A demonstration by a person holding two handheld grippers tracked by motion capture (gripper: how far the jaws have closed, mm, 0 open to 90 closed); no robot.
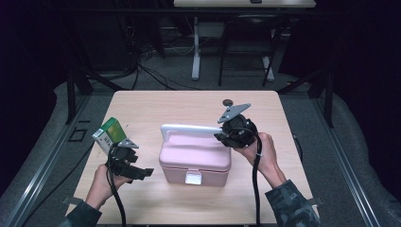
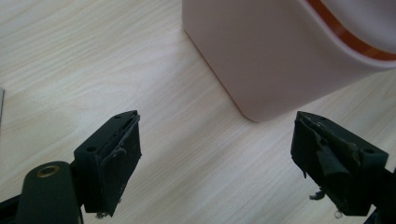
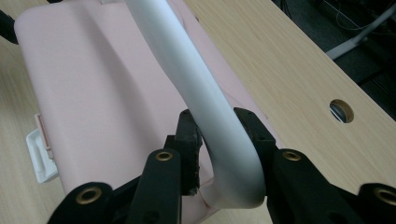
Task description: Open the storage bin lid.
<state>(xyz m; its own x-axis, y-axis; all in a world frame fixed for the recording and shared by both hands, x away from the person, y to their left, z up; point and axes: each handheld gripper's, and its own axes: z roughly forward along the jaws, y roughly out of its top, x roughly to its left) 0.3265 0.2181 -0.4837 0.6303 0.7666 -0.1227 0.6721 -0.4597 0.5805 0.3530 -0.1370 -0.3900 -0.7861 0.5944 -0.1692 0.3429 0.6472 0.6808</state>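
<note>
My right claw (image 3: 218, 140) is clamped on the white handle (image 3: 196, 79) of the pink box (image 1: 195, 158), which stands in the middle of the counter (image 1: 156, 106). The handle is raised upright, but the lid is closed and the white latch (image 1: 193, 177) looks not yet undone. My left claw (image 2: 217, 163) is apart and holds nothing, just beside the box corner. I count one pink box, one handle, one latch, one green-white carton (image 1: 107, 133), two claws

The box (image 1: 195, 161) sits near the middle of the table (image 1: 156, 101), its handle (image 1: 189, 129) raised along its far side. A carton (image 1: 108, 134) is well to its left; a hole (image 1: 228, 101) in the table lies far right.
</note>
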